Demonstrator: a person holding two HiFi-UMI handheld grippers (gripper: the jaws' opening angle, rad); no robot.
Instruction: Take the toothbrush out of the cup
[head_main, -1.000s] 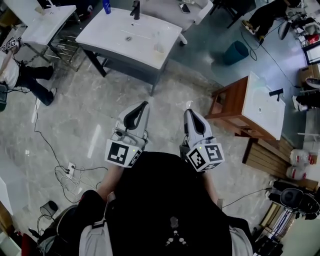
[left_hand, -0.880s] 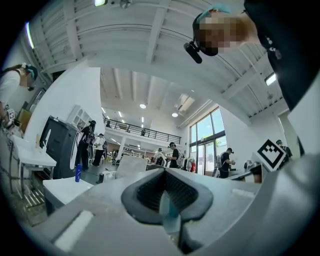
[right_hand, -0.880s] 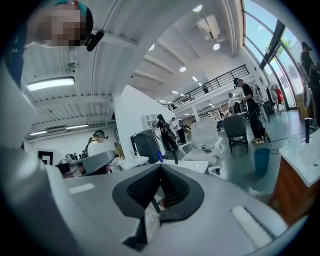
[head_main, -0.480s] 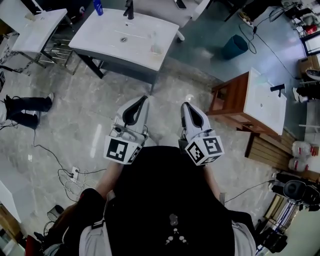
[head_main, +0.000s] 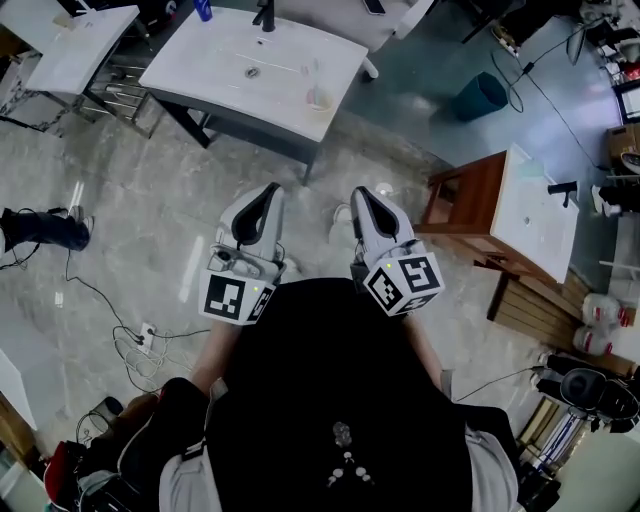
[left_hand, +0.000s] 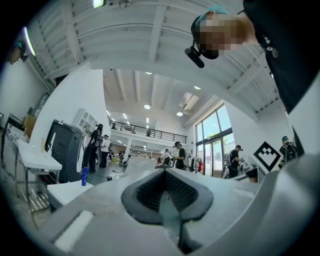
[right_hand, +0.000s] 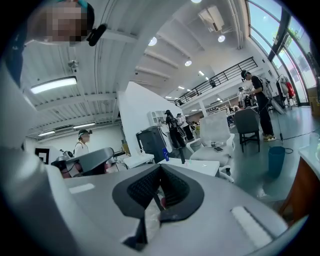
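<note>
Left gripper and right gripper are closed and empty. In the cup at the near edge of the table, the toothbrush is probably light and slippery: pinch its handle.

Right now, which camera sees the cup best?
Head view: the cup stands in plain sight on the white sink counter. The right gripper view shows that counter far off, the cup too small to tell. The left gripper view misses it.

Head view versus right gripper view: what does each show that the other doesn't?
Head view only: floor cables and a plain look at the cup on the white sink counter. Right gripper view only: the right gripper with its jaws together and nothing between them, and ceiling lights. Both: that counter, the blue bottle, the teal bin.
</note>
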